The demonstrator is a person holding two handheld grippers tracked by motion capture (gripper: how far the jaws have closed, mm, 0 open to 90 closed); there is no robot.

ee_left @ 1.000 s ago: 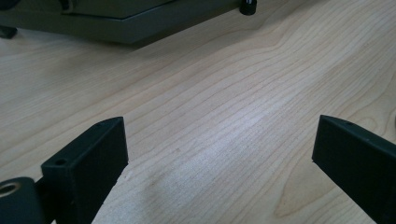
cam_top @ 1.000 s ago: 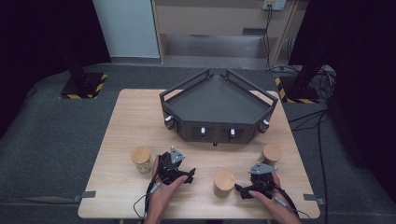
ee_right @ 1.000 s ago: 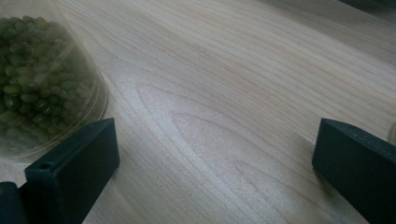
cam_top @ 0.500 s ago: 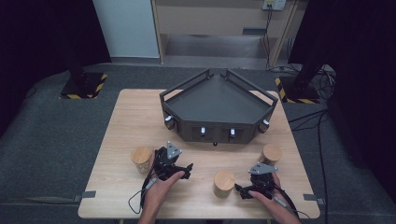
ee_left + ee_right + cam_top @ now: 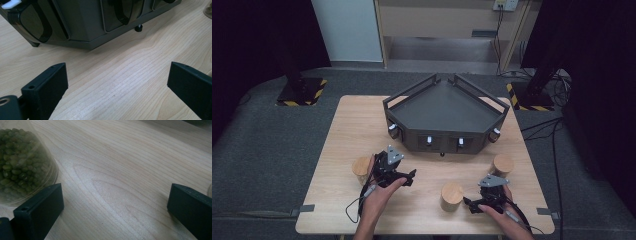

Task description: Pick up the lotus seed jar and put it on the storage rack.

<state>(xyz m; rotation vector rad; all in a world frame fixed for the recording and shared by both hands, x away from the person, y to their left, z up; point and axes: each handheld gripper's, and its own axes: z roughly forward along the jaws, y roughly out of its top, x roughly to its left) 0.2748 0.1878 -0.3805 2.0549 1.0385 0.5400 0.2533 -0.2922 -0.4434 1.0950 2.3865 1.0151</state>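
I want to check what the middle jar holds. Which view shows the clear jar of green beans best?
The right gripper view: the clear plastic jar sits close at its left edge, and the small green beans inside are plain. The high view shows the same jar from above, mostly its round wooden lid, near the right claw. The left gripper view faces the dark tray.

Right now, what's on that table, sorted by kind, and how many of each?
Jars with wooden lids: 3, the left jar, the middle jar and the right jar
Dark angular tray: 1
Hand-held grippers: 2, the left gripper and the right gripper
Total: 6
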